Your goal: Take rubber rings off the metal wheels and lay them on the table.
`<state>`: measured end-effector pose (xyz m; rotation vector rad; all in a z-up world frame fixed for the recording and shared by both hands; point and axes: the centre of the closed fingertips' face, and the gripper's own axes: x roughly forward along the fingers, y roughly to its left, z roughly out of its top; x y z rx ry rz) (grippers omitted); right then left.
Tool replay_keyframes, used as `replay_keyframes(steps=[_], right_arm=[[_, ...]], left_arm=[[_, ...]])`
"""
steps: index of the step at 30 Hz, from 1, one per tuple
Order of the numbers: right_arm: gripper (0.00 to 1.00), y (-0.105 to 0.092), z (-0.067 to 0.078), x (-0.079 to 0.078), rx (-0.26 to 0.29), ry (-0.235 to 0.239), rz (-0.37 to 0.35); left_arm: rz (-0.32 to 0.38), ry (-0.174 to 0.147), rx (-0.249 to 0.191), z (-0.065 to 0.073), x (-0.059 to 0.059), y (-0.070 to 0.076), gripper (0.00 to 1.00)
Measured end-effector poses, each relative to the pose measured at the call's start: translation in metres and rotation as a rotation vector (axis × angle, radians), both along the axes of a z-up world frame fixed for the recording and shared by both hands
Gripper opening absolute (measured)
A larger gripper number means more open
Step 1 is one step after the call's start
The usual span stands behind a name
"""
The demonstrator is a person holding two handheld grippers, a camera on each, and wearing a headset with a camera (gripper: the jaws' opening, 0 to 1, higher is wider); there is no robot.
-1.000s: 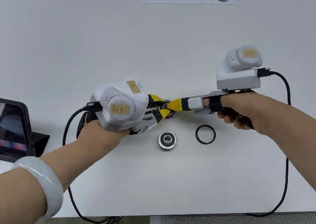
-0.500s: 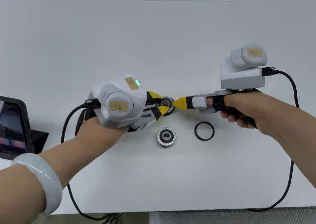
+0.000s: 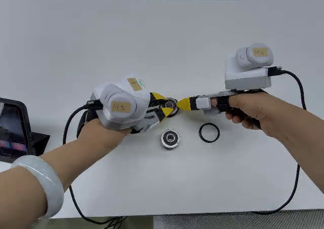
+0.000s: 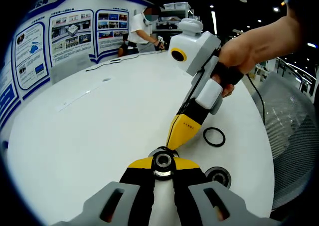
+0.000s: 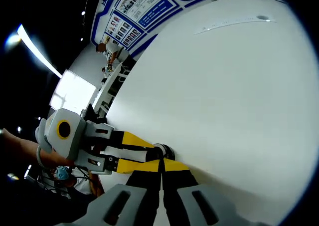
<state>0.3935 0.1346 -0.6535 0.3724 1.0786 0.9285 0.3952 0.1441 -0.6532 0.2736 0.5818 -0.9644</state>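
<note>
We saw left tongs (image 3: 163, 105) clamped on wheel (image 4: 163, 162) | right tongs (image 5: 160, 165) together at ring (image 4: 155, 151) by left tips | we feared a shallow pinch slipping under pull.

Metal wheel (image 3: 170, 138), centre: bright, polished. Rubber ring (image 3: 209, 133) beside it: matt black. Table (image 3: 152, 47): smooth, matt white. Bangle (image 3: 38, 186), lower left: glossy.

Mid-frame, a metal wheel (image 3: 169, 106) sits between the left gripper (image 3: 163, 107) and the right gripper (image 3: 181, 104). Below it on the table (image 3: 152, 181) lie another wheel (image 3: 170, 138) and, rightward, a rubber ring (image 3: 209, 133).
</note>
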Motion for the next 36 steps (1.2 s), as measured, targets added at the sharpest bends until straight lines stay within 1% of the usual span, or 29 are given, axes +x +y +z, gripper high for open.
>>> replay_keyframes(steps=[5,9,10,11,12,13,14,16,19,25,30,32,34,35,36], right_arm=[[0.01,0.003,0.002,-0.001,0.007,-0.005,-0.002],[0.01,0.008,0.007,-0.001,0.037,-0.003,-0.004],[0.01,0.012,0.011,-0.004,0.062,0.006,0.002],[0.01,0.021,0.021,-0.005,0.124,0.018,-0.002],[0.01,0.021,0.022,-0.002,0.123,0.008,-0.022],[0.01,0.018,0.019,0.000,0.077,-0.017,-0.014],[0.01,0.016,0.017,0.000,0.060,-0.029,-0.002],[0.01,0.016,0.017,-0.001,0.080,-0.001,-0.021],[0.02,0.009,0.012,-0.002,0.052,-0.001,-0.026],[0.02,0.003,0.006,-0.002,0.031,0.007,-0.052],[0.02,0.002,0.004,-0.001,0.021,0.008,-0.057],[0.02,0.003,0.004,-0.001,0.021,0.008,-0.058],[0.02,0.003,0.004,-0.001,0.021,0.009,-0.058],[0.02,0.003,0.004,-0.001,0.020,0.010,-0.057],[0.02,0.003,0.004,-0.001,0.018,0.009,-0.057]], left_arm=[[-0.002,-0.001,0.004,0.000,0.000,0.000,0.13],[-0.003,-0.002,0.004,0.000,0.000,0.000,0.13],[-0.003,-0.002,0.004,0.000,0.000,0.000,0.13],[-0.003,-0.002,0.005,0.000,0.000,0.000,0.13],[-0.003,-0.002,0.005,0.000,0.000,0.000,0.13],[-0.003,-0.001,0.005,0.000,0.000,0.000,0.13],[-0.003,-0.001,0.005,0.000,0.000,0.000,0.13],[-0.003,-0.001,0.006,0.000,0.000,0.000,0.13],[-0.004,-0.001,0.007,0.000,0.000,0.000,0.13],[-0.009,-0.002,0.006,0.000,0.000,0.000,0.13],[-0.025,-0.016,0.002,0.001,0.000,0.000,0.14],[-0.029,-0.025,0.001,0.002,0.000,-0.001,0.18],[-0.035,-0.025,-0.006,0.004,-0.001,-0.002,0.19],[-0.038,-0.032,-0.005,0.005,-0.001,-0.002,0.19],[-0.039,-0.045,-0.011,0.008,-0.001,-0.003,0.20]])
